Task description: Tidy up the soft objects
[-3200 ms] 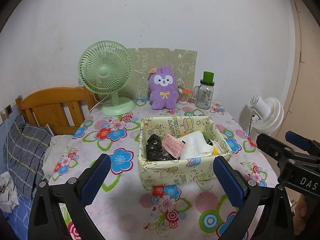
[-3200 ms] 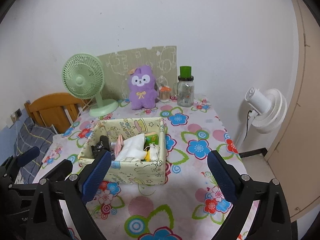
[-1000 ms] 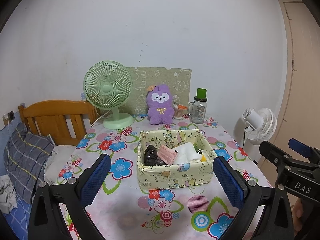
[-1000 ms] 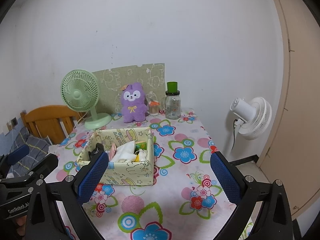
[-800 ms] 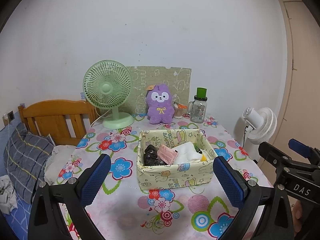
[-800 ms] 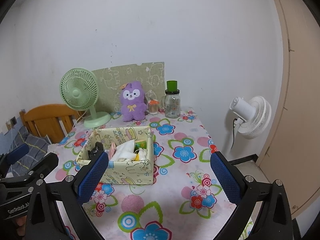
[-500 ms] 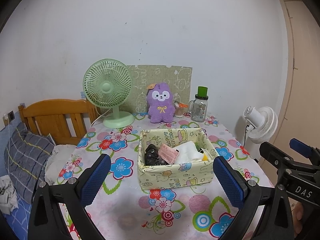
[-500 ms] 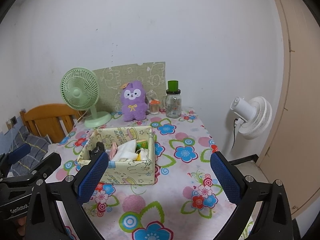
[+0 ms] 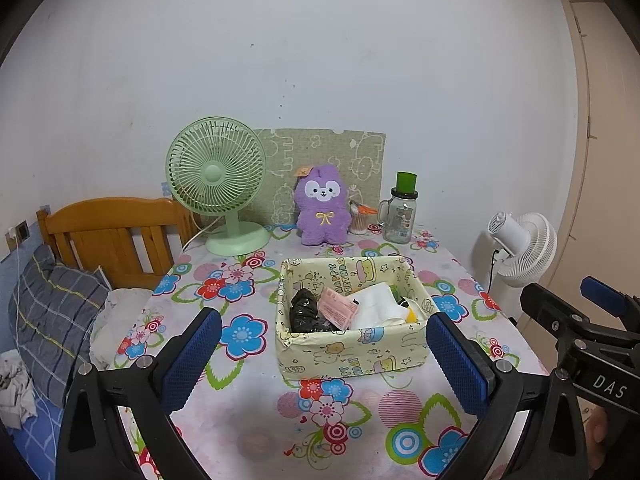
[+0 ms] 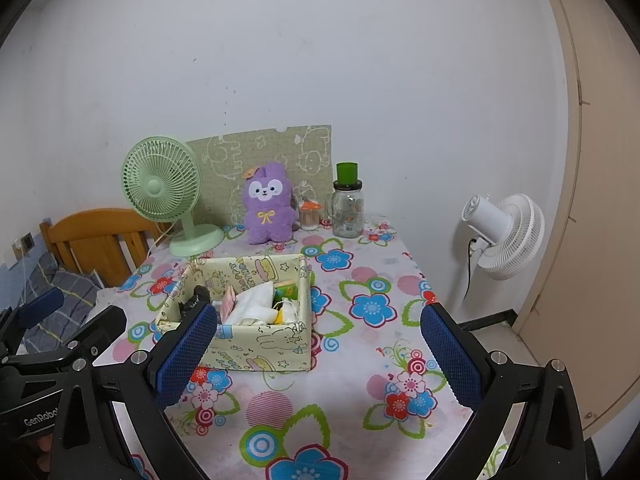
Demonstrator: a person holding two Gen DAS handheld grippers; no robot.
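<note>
Covering table [image 9: 256, 408]: floral cloth [image 10: 372, 308].

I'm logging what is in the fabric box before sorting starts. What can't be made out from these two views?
- Box floor: in both views the fabric box has its near wall and top layer hiding anything underneath.
- Black item: left wrist view, crumpled and too small to identify.
- Green and yellow bits: right wrist view, mostly buried under the white cloth.
- Print on the pink packet: too small to read.
</note>
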